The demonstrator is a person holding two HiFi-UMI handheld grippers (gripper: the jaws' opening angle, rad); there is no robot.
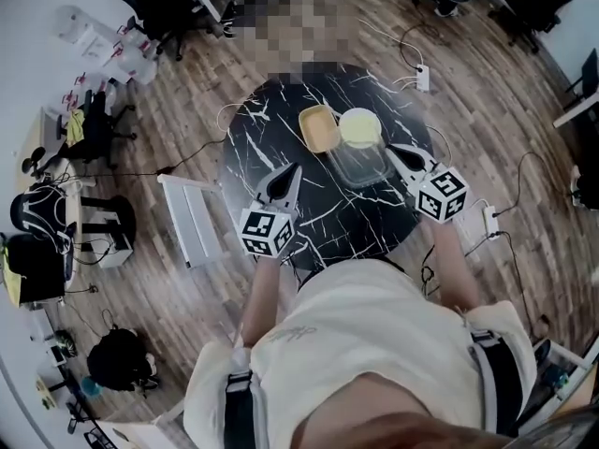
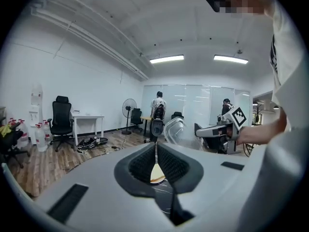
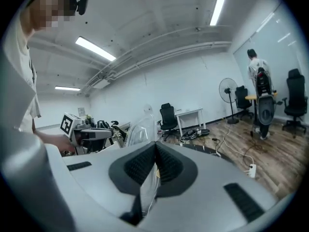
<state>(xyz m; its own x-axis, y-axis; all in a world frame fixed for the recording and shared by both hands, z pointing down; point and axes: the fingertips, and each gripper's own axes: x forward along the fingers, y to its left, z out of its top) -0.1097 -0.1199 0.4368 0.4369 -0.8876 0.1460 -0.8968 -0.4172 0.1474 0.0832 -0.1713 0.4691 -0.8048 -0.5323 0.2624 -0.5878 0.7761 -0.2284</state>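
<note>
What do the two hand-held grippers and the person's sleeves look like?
The left hand-held gripper and the right hand-held gripper look alike: a grey body narrowing to two black, ribbed pads. Each carries a white cube with black square markers. No cable shows on them. The person wears a pale short-sleeved shirt.

A clear, rounded-rectangular plastic container point(image 1: 357, 162) is sitting towards the far side of a round black marble-patterned table point(image 1: 267, 129), with its right-hand wall pinched between the jaws of the right gripper point(image 1: 401, 153). A shallow yellow square plastic tray point(image 1: 318, 127) is lying just beside it, next to a pale round lid point(image 1: 359, 125).
</note>
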